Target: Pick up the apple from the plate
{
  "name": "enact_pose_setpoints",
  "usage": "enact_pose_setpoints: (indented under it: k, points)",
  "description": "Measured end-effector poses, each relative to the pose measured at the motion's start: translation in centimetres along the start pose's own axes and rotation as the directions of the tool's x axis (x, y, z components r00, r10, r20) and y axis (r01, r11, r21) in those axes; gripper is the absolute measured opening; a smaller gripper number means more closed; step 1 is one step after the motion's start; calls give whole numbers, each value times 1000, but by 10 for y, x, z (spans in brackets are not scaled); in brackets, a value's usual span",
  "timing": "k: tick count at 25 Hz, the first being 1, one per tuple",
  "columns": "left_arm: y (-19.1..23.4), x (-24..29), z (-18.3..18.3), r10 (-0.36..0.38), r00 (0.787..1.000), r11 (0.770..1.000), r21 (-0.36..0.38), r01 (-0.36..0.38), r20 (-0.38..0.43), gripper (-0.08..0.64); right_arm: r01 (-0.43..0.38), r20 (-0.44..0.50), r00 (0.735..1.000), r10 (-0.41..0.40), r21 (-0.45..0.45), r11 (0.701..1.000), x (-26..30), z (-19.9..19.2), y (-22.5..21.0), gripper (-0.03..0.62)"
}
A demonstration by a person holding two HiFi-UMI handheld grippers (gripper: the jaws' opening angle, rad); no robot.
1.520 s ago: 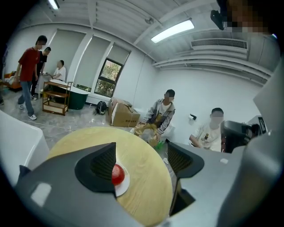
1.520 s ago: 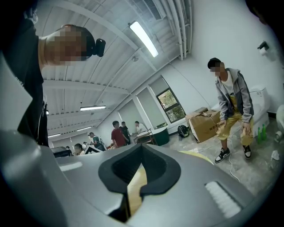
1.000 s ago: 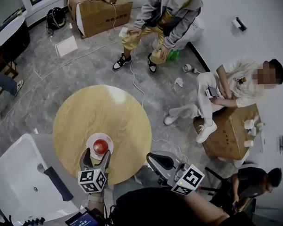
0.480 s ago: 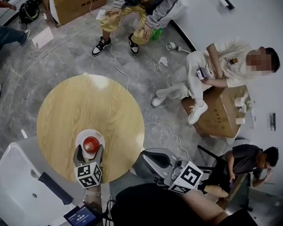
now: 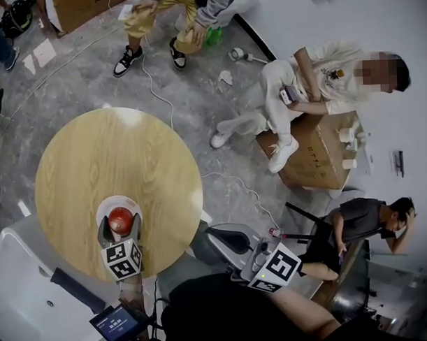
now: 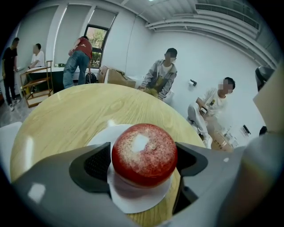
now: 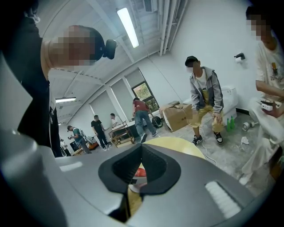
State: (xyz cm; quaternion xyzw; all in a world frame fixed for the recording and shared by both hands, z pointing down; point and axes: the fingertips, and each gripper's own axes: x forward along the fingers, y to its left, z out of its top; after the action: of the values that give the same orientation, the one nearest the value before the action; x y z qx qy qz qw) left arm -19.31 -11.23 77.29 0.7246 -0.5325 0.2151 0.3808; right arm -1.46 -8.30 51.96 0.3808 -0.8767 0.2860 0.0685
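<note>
The apple (image 6: 144, 154) sits on the plate (image 6: 133, 201) near the bench (image 5: 115, 156) edge. The left gripper (image 6: 144, 160) fingers, just opened wide, straddle it without pressing. The right gripper (image 7: 141, 170) fingers are pressed together and empty. The apple is likely firm, smooth and bruisable, so grip it at its widest girth.

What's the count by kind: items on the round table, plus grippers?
Apple: 1
Plate: 1
Grippers: 2, the left gripper and the right gripper
Total: 4
</note>
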Motion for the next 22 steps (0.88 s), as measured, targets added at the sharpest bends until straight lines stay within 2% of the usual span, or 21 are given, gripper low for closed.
enact_pose_setpoints:
  k: [8, 13, 22]
  points:
    - [-2, 8, 1, 12, 1000, 1000, 12, -12, 6, 411, 32, 15, 999, -32, 11, 999, -4, -1, -8, 5]
    - [-2, 4, 2, 16, 1000, 1000, -13, -16, 7, 411, 44, 26, 999, -45, 18, 999, -13, 0, -11, 5]
    - [-18, 3, 31, -19, 999, 1000, 11, 19, 45, 411, 74, 93, 993, -76, 20, 997, -32, 11, -22, 5]
